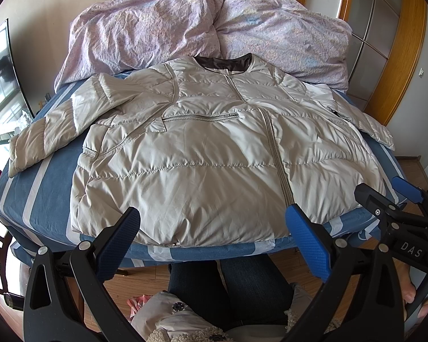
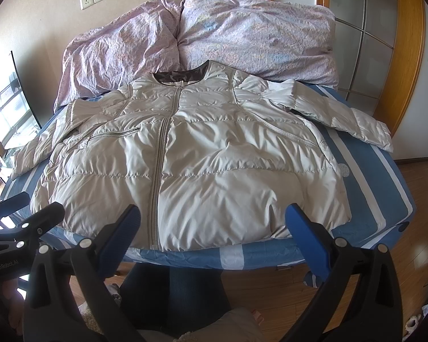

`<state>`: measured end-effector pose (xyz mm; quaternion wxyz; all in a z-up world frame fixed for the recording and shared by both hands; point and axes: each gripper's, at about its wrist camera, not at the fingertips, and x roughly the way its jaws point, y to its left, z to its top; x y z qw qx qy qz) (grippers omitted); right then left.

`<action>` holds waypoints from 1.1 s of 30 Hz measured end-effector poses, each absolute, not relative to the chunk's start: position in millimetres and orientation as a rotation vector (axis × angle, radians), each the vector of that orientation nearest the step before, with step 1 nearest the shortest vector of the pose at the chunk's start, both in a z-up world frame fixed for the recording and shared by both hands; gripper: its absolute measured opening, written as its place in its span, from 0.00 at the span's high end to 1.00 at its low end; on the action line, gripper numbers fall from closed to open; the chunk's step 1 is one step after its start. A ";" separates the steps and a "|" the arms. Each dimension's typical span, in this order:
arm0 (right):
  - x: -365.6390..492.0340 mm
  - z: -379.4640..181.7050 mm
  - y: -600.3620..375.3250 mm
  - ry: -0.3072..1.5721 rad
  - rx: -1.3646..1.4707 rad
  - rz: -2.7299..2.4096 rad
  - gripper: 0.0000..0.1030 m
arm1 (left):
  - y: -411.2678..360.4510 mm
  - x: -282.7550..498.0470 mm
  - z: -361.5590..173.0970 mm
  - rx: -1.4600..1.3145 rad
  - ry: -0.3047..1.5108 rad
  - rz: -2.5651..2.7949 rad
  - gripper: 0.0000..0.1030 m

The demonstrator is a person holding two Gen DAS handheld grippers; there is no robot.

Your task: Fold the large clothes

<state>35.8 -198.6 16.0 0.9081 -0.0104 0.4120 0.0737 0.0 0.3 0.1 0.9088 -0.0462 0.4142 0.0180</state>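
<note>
pale grey quilted puffer jacket (image 1: 202, 154) lies flat, front up and zipped, on my bed's blue-and-white striped sheet (image 1: 40, 196), collar toward the crumpled pink duvet (image 1: 202, 25) at the far end. left wrist view: my left gripper (image 1: 214, 242) hangs off the near bed edge just short of the hem, jaws spread wide, nothing between them. the sleeve at the left of this view (image 1: 51, 131) is spread out over the sheet, the other sleeve drapes toward the right edge. my right gripper (image 1: 391, 199) shows at lower right, also parted. right wrist view: my right gripper (image 2: 214, 242) sits wide apart and empty at the near edge by the hem, zipper (image 2: 159, 168) running left of centre. jacket (image 2: 197, 156) is clear of both tools. my left gripper (image 2: 28, 213) pokes in at lower left. wood floor (image 2: 271, 290) below.
</note>
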 end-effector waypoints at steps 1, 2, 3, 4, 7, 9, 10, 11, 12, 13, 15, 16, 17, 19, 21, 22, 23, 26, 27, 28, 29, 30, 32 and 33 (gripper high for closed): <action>35.8 16.0 -198.8 0.850 -0.022 0.152 0.02 | 0.2 0.0 0.0 -0.095 0.854 0.037 0.01; 35.7 16.0 -198.9 0.850 -0.022 0.152 0.02 | 0.2 0.0 0.0 -0.095 0.854 0.037 0.01; 35.7 15.9 -199.1 0.851 -0.021 0.152 0.02 | 0.2 0.0 0.0 -0.095 0.854 0.037 0.01; 35.6 15.9 -199.2 0.851 -0.021 0.152 0.02 | 0.3 0.0 0.0 -0.095 0.854 0.037 0.01; 35.5 15.8 -199.4 0.851 -0.021 0.152 0.02 | 0.3 0.0 0.0 -0.095 0.854 0.038 0.01; 35.8 15.5 -199.2 0.852 -0.020 0.154 0.02 | 0.2 0.0 0.0 -0.095 0.854 0.037 0.01; 35.8 15.4 -199.0 0.852 -0.020 0.153 0.02 | 0.2 0.0 0.0 -0.095 0.854 0.037 0.01; 35.8 15.4 -199.0 0.851 -0.021 0.152 0.02 | 0.2 0.0 0.0 -0.095 0.854 0.037 0.01; 35.9 15.3 -198.9 0.851 -0.021 0.152 0.02 | 0.3 0.1 0.0 -0.095 0.855 0.037 0.01; 36.0 15.2 -198.9 0.851 -0.020 0.153 0.02 | 0.3 0.1 0.0 -0.095 0.855 0.037 0.01; 36.0 15.0 -198.6 0.852 -0.021 0.152 0.02 | 0.3 0.0 0.0 -0.096 0.855 0.037 0.01; 36.2 14.9 -198.6 0.851 -0.021 0.153 0.02 | 0.2 0.0 0.0 -0.095 0.855 0.037 0.01; 36.3 15.0 -198.7 0.852 -0.021 0.153 0.02 | 0.2 0.0 0.0 -0.095 0.855 0.037 0.01; 36.7 15.4 -199.0 0.852 -0.020 0.153 0.02 | 0.2 0.1 0.0 -0.095 0.855 0.037 0.01; 36.9 15.8 -199.3 0.852 -0.020 0.153 0.02 | 0.2 -0.1 0.0 -0.095 0.856 0.037 0.01; 37.2 15.9 -199.5 0.851 -0.019 0.153 0.02 | 0.3 0.0 0.0 -0.095 0.855 0.037 0.01; 37.6 16.1 -199.9 0.851 -0.017 0.155 0.02 | 0.3 0.2 -0.1 -0.094 0.856 0.039 0.01; 40.2 17.2 -204.7 0.850 0.021 0.164 0.02 | 1.5 2.2 -1.7 -0.095 0.871 0.047 0.01; 41.2 18.3 -207.8 0.850 0.052 0.172 0.02 | 2.1 3.6 -2.6 -0.096 0.878 0.049 0.01; 44.7 16.7 -212.6 0.849 0.086 0.175 0.02 | 2.8 5.1 -3.6 -0.099 0.885 0.047 0.01; 50.5 14.2 -218.9 0.847 0.120 0.173 0.02 | 2.4 7.7 -5.6 -0.101 0.889 0.044 0.01; 54.5 18.3 -227.3 0.839 0.154 0.171 0.02 | 3.0 10.2 -6.8 -0.107 0.897 0.035 0.01; 64.4 19.4 -243.1 0.818 0.218 0.164 0.02 | 4.3 14.8 -8.1 -0.113 0.908 0.021 0.01; 70.5 19.9 -251.6 0.809 0.245 0.164 0.02 | 4.8 18.1 -8.9 -0.116 0.914 0.014 0.01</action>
